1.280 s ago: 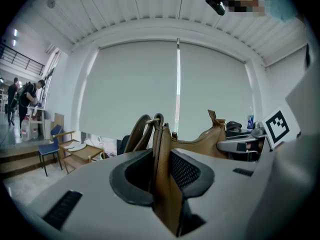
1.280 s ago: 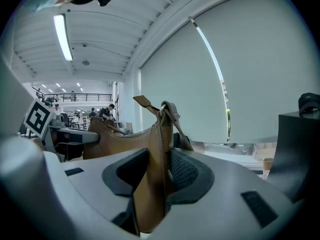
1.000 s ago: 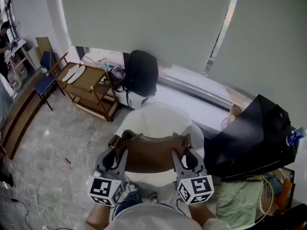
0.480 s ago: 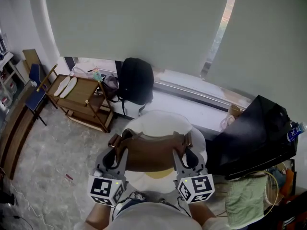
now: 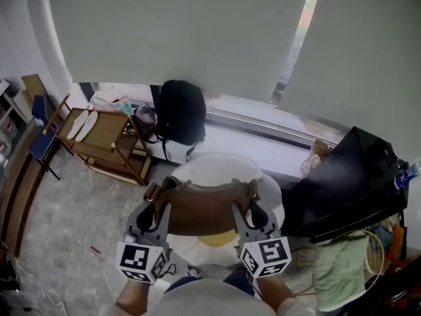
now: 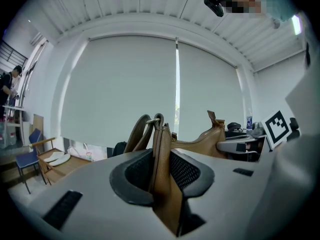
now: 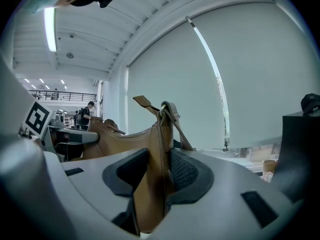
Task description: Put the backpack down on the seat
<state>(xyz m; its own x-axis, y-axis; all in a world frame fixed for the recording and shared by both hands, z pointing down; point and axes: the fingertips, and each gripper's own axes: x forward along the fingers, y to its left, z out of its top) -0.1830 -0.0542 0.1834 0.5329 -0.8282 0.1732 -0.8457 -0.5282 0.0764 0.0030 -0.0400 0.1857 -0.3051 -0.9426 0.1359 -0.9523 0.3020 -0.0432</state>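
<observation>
Brown bag (image 5: 200,209) hides part of white seat (image 5: 217,168).

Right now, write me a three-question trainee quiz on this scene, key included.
1. True or false: the left claw and the right claw each grip one end of the brown bag.
2. Short answer: what colour is the backpack by the window?
3. Multiple choice: in the head view, which thing lies closest to the brown bag? A) white seat B) wooden cart C) backpack

Key: 1 true; 2 black; 3 A
</observation>
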